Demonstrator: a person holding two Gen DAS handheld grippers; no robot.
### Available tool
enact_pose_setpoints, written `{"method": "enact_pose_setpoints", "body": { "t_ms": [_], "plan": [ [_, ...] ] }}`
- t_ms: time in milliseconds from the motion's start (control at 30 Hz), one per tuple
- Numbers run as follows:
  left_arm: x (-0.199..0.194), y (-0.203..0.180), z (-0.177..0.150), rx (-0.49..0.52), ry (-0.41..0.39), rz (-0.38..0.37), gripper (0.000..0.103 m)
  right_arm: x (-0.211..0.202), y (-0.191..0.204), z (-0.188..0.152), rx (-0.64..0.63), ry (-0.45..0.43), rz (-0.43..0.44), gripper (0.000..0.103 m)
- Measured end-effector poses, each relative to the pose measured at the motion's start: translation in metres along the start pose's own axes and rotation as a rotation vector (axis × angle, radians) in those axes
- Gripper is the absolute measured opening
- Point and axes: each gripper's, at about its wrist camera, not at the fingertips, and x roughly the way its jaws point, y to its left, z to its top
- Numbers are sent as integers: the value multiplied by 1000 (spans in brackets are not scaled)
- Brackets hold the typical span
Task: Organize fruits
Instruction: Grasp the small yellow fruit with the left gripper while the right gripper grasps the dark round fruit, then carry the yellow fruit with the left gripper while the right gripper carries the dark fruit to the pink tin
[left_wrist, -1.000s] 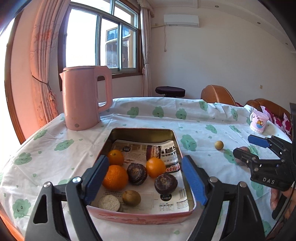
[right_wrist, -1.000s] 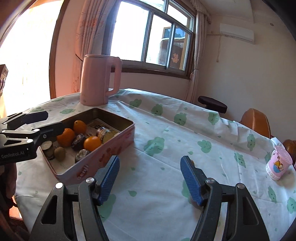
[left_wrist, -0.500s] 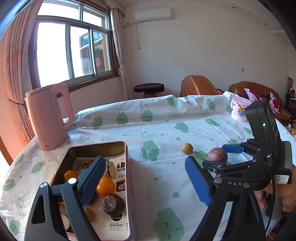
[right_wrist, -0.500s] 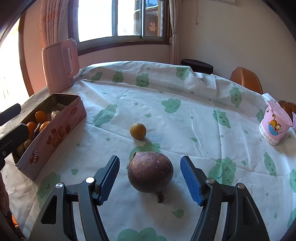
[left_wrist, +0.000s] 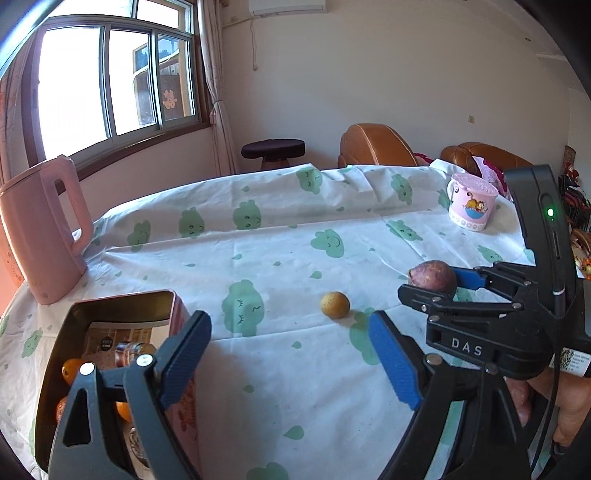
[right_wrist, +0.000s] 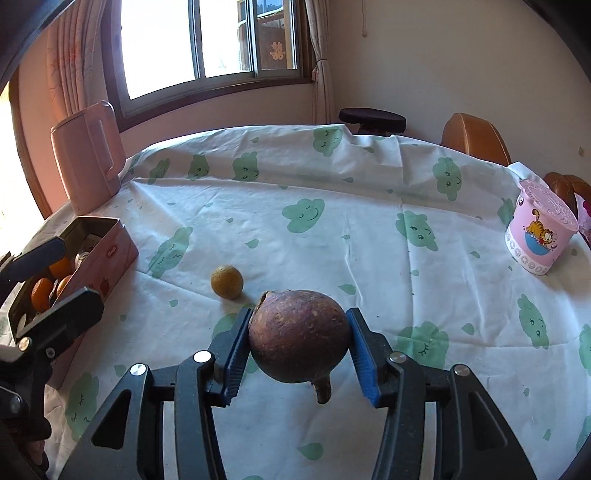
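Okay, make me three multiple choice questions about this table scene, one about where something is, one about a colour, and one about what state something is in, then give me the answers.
1. Where does the small yellow fruit lie?
A. In the tin
B. On the tablecloth between the tin and the purple fruit
C. Inside the mug

2. What colour is the kettle?
A. Pink
B. Silver
C. Black

3. How do the right gripper jaws stand?
A. Wide open over bare cloth
B. Closed on the yellow fruit
C. Pressed on both sides of the purple fruit

Answers:
1 B: it sits loose on the tablecloth, right of the tin and left of the purple fruit.
2 A: its body and handle are pink.
3 C: the blue pads touch the purple fruit on either side, having just been closing.
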Motion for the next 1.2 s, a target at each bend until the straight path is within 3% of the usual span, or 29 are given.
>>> {"method": "enact_pose_setpoints", "body": {
  "t_ms": [200,300,533,600,667,833,1200],
  "plan": [
    [41,-11,8,-29,87,-35,76,10,-18,7,50,-2,-49,52],
    [61,-14,7,-43,137,-50,61,14,-26,6,71,-2,-70,52],
    [86,-22,11,-53,193,-92,59,18,-34,7,111,7,-43,52],
    [93,-25,12,-46,216,-107,50,18,-35,7,115,10,-37,52],
    [98,-25,11,-50,243,-126,30,19,-36,7,116,10,-30,52],
    [94,-16,10,-94,224,-162,29,17,-34,6,108,-1,3,52],
    [71,-11,13,-107,110,-149,29,2,-23,6,55,-80,6,52]
  ]
}}
